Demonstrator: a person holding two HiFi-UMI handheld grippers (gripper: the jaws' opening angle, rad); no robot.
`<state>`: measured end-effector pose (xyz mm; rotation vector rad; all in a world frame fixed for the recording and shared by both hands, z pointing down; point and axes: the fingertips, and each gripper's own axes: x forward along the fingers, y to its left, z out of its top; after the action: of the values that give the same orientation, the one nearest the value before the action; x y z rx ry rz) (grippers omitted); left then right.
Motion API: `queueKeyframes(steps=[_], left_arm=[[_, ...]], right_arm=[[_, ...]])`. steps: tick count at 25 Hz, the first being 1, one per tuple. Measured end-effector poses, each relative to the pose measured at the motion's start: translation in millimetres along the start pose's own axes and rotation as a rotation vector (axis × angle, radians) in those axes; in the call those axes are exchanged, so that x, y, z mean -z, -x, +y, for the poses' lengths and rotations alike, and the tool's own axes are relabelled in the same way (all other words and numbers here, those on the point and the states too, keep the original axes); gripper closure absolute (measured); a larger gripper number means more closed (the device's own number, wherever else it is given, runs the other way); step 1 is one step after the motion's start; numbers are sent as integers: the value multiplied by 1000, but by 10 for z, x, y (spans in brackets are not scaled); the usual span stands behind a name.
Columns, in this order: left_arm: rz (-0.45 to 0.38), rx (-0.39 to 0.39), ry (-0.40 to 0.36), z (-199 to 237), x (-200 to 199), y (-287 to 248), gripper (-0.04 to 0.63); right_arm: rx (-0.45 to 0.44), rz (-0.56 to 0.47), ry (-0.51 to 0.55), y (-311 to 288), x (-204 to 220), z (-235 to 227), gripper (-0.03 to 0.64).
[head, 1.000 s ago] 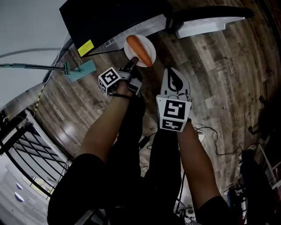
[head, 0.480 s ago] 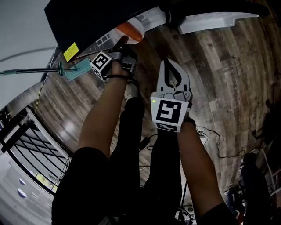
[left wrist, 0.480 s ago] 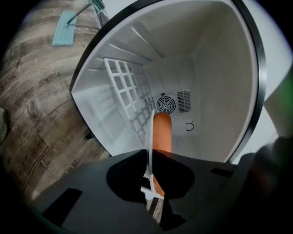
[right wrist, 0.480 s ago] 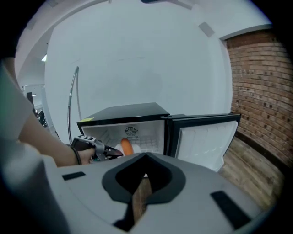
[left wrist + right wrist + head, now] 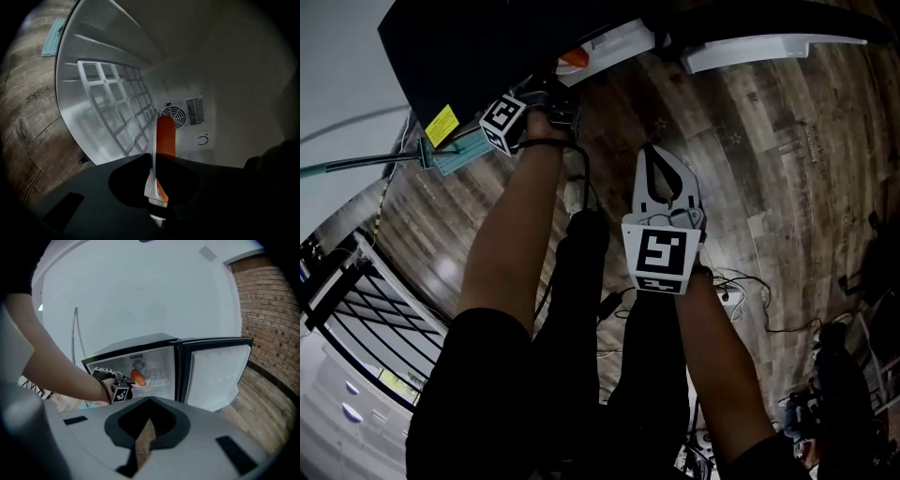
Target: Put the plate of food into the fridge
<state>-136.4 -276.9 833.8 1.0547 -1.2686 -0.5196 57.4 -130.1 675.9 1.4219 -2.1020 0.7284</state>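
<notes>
Plate of food: your plate [image 5: 142,382] is inside the open fridge [image 5: 157,363], in the left part of the compartment and in front of the round fan vent [image 5: 174,115] on the back wall. The left gripper view shows it edge-on, as a thin white line [image 5: 152,161].
Food: one long orange piece [image 5: 166,136] lies on the plate, pointing toward the back wall. From your head camera only a sliver of orange [image 5: 573,58] shows under the fridge's black top.
Plate's support: you carry it by its near rim. I cannot tell whether it touches the wire shelf [image 5: 117,103] yet.
Left gripper: your left gripper [image 5: 155,199] has its jaws closed down to a narrow gap, pinching the plate's near rim. Its tips are just inside the fridge mouth [image 5: 127,381], and your arm is stretched forward.
Right gripper: your right gripper [image 5: 145,442] has its jaws pressed together with nothing between them. You hold it back from the fridge, well apart from the plate, pointed at the opening [image 5: 662,161].
Fridge door: the door [image 5: 216,376] stands swung open on the right, its white inner lining facing the compartment.
Fridge position: it is a low black unit standing on the wooden floor [image 5: 769,169], against a pale wall.
Nearby: a teal flat pad on a pole [image 5: 465,150] lies on the floor just left of the fridge. A brick wall [image 5: 267,310] rises on the far right.
</notes>
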Motion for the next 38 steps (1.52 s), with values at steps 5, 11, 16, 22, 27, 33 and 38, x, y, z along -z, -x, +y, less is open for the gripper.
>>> queueKeyframes(steps=[5, 11, 16, 22, 27, 33, 38], left_arm=[[-73, -12, -36, 97, -184, -47, 572], [-117, -86, -322, -8, -312, -96, 568], [-119, -282, -708, -30, -289, -75, 493], [-199, -391, -896, 19, -337, 59, 376], [-144, -458, -1004, 50, -297, 308, 524], [86, -404, -1217, -131, 202, 743, 598], [190, -206, -1203, -779, 769, 1307, 598]], right_arm=[[-18, 20, -32, -37, 100, 101, 609], [-47, 43, -55, -8, 189, 234, 611], [-59, 68, -50, 27, 280, 320, 610], [-87, 37, -17, 63, 194, 449, 611], [-61, 27, -16, 110, 227, 320, 609], [-13, -11, -56, 247, -64, 120, 609], [5, -55, -145, 586, -548, 100, 609]])
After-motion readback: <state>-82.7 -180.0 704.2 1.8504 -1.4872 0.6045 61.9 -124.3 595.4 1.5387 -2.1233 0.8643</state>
